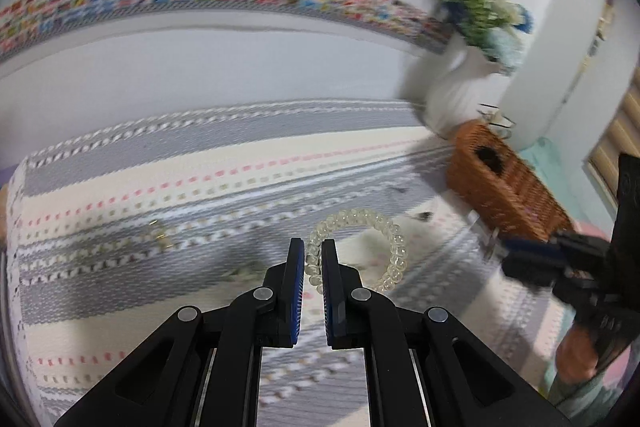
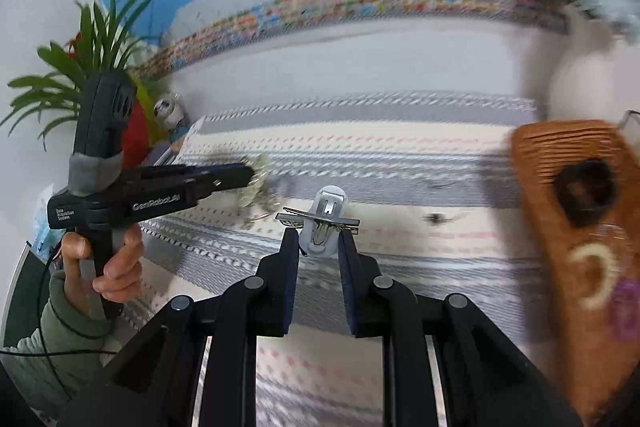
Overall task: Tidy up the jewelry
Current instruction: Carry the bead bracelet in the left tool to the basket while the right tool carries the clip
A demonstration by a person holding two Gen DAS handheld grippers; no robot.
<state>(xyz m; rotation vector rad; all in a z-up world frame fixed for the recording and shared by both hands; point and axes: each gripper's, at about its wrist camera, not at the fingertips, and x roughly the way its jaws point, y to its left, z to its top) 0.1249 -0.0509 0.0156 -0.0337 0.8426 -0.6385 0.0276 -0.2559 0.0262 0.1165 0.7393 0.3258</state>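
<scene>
Striped cloth [image 1: 200,187] covers the table, with a wicker box [image 1: 504,187] at its right edge before a map-papered wall. Left gripper [image 1: 313,255] is clenched on a clear bead bracelet [image 1: 360,251], which hangs off its pads above the cloth; right gripper [image 2: 319,239] grasps a pale hair clip [image 2: 325,223], likewise lifted. Risk, as judged: both grips are narrow edge pinches, so a quick swing toward the box could let the bracelet slide free or the clip twist out.
</scene>
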